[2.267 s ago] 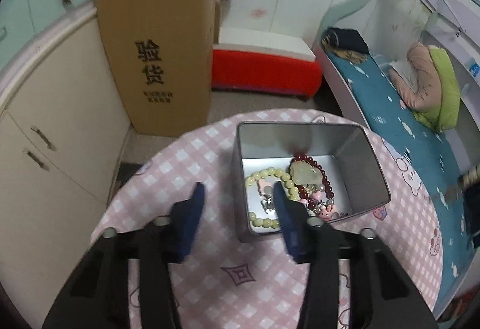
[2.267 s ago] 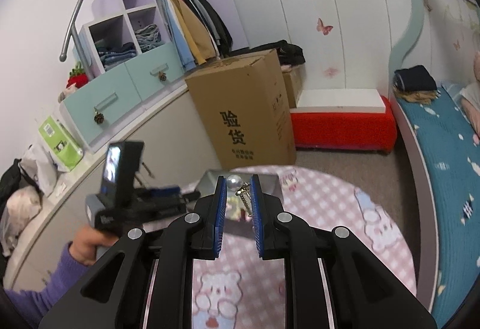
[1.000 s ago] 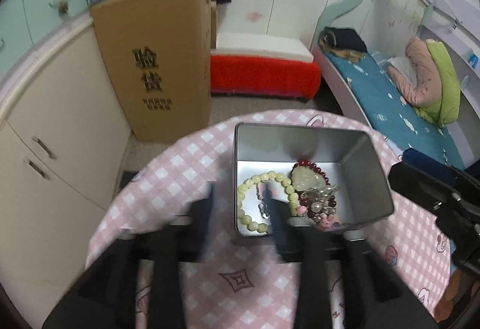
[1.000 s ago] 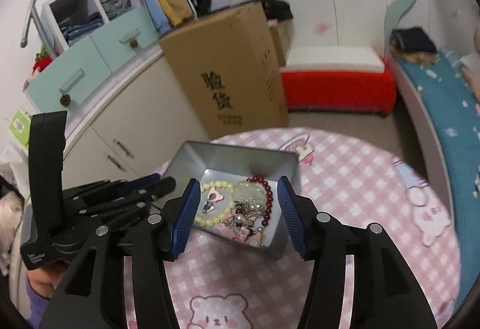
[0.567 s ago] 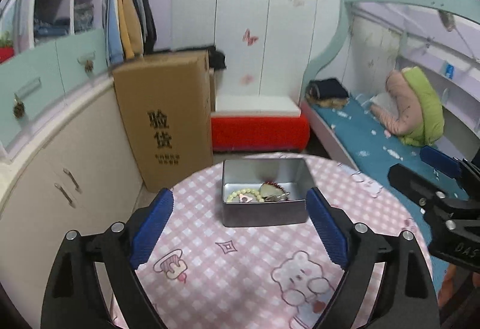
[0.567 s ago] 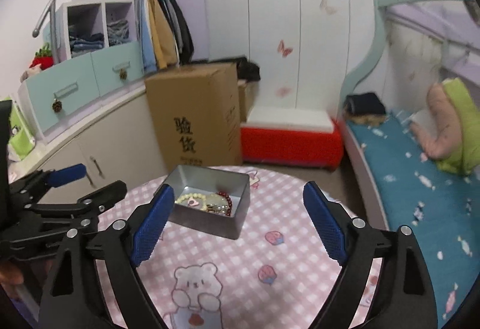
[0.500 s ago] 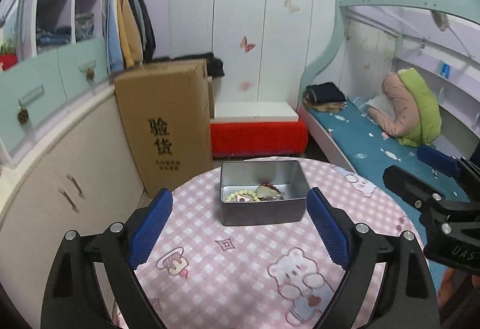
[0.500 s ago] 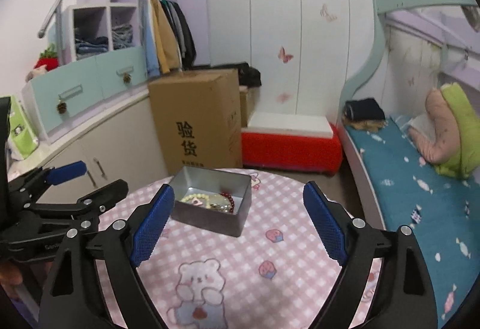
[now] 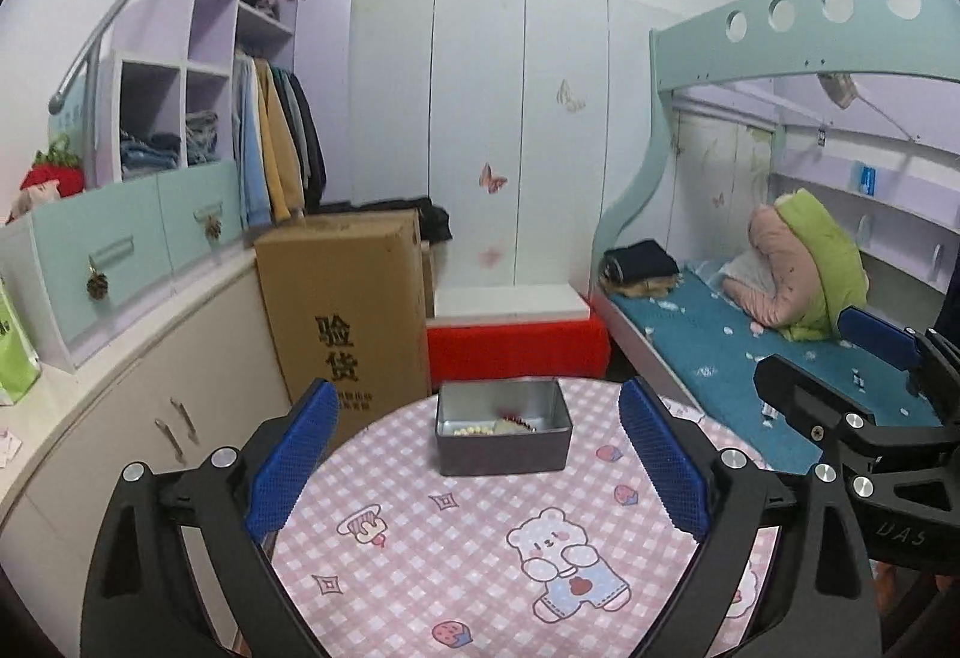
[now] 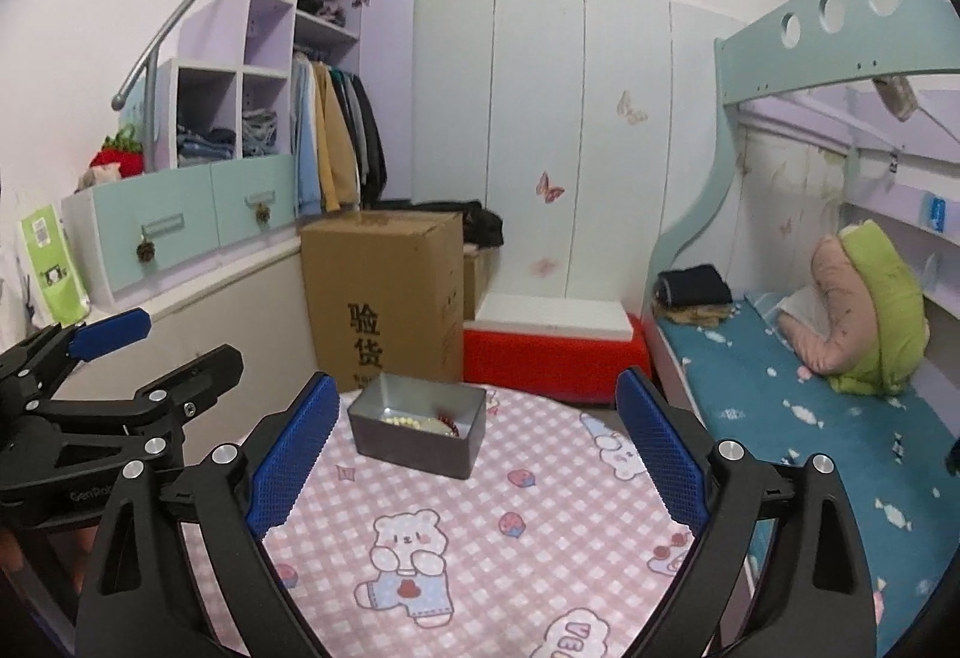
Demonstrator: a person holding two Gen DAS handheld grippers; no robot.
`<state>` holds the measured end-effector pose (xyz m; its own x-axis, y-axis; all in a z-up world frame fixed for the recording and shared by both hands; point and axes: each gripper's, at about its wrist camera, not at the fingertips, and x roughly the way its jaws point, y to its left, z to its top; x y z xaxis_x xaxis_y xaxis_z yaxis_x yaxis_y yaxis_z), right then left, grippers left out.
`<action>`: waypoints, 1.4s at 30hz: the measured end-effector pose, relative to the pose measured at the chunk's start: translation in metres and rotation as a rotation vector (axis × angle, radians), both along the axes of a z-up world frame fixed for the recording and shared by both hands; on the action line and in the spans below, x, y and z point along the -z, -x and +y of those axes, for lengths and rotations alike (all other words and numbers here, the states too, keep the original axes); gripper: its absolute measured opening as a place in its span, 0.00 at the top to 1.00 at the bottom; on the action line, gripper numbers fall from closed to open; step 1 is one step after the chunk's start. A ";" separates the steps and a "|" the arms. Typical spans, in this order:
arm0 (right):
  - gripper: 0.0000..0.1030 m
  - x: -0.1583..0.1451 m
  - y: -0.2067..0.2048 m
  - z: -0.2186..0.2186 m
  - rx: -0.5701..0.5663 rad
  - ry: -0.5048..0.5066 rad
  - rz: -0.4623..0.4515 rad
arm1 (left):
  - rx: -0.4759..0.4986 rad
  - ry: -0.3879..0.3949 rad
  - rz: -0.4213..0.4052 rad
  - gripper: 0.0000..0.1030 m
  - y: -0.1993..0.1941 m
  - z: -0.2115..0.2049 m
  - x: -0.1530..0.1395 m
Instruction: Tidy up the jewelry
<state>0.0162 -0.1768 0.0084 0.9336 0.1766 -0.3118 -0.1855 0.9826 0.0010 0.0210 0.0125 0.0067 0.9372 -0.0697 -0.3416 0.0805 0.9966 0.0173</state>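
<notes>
in the left wrist view, the left gripper (image 9: pixel 474 454) is holding its blue-padded fingers (image 9: pixel 288 463) wide apart with nothing between the pads; its jaws have just been opening. framed between them and well beyond the tips, a rectangular grey metal tin (image 9: pixel 503 436) is sitting lidless on the far part of a round table (image 9: pixel 456 556) covered in a pink checked cloth printed with bears and strawberries. inside the tin, a strand of pale yellow-green beads (image 9: pixel 471 428) is lying toward the left, with a dark red beaded bracelet (image 9: pixel 521 421) just beside it toward the right; the rest of the jewelry is too small to tell. the right gripper (image 9: pixel 840 370) is showing at the right edge, its fingers likewise spread. a tall cardboard box (image 9: pixel 345 316) printed with black characters is standing on the floor behind the table. in the right wrist view, the right gripper (image 10: pixel 477 451) is also keeping its blue pads far apart and empty, its jaws having just been opening too. the tin (image 10: pixel 417 433) is sitting near the table's (image 10: pixel 480 550) far edge, turned at a slight angle, with the pale beads (image 10: pixel 403 421) and red bracelet (image 10: pixel 451 425) visible over its rim. the left gripper (image 10: pixel 168 340) is reaching in from the left edge, spread open and clear of the tin. the cardboard box (image 10: pixel 381 298) is standing just behind the tin.
</notes>
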 end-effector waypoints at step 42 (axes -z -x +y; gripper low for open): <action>0.10 -0.029 0.012 -0.016 0.052 -0.019 -0.073 | -0.031 -0.032 -0.149 0.11 0.016 -0.021 -0.030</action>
<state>0.0046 -0.1931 0.0372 0.9619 0.1320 -0.2394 -0.1342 0.9909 0.0076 0.0047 -0.0090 0.0365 0.9792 -0.0314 -0.2005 0.0440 0.9973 0.0585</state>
